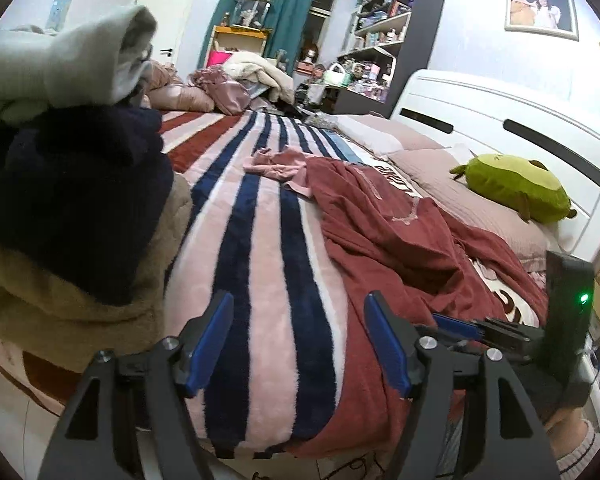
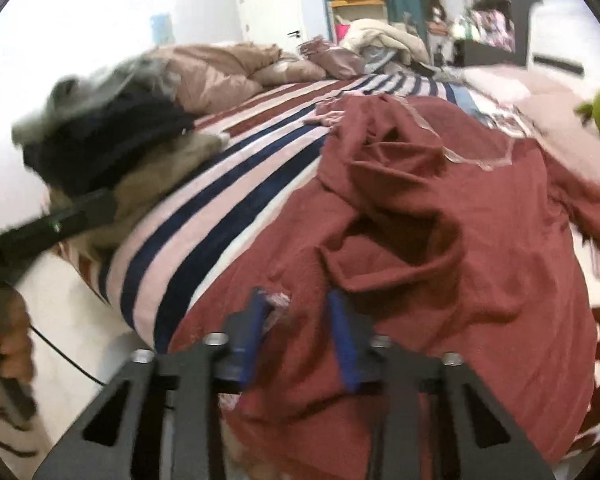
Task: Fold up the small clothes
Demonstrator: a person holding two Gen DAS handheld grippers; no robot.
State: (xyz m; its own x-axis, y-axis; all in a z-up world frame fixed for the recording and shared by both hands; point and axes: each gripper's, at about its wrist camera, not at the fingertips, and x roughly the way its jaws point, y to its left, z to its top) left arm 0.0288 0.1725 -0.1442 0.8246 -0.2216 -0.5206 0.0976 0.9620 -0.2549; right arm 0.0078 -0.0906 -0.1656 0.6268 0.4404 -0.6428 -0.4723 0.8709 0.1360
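At the near edge of the bed point(image 1: 260, 264): dark red garment point(image 2: 440, 216), crumpled, long axis running near to far. Right gripper point(image 2: 296, 320) nearer, fingers narrowed around its near hem. Left gripper point(image 1: 300, 340) just left of it, fingers wide, empty, over striped blanket.

A striped blanket point(image 1: 260, 280) covers the bed point(image 1: 480, 216). On it, at the near right, lies a crumpled garment point(image 1: 388, 224), with a smaller garment point(image 1: 278, 164) just beyond its far edge. A pile of folded clothes point(image 1: 80, 208) sits on the blanket at the left. A plush toy point(image 1: 516, 186) rests on the pillows before the headboard point(image 1: 500, 120) at the right. Bundled bedding point(image 1: 204, 92) lies at the far end, with shelves point(image 1: 384, 36) behind it. The right tool point(image 2: 298, 320) sits at the crumpled garment's near edge, the left tool point(image 1: 300, 344) over the blanket just left of it
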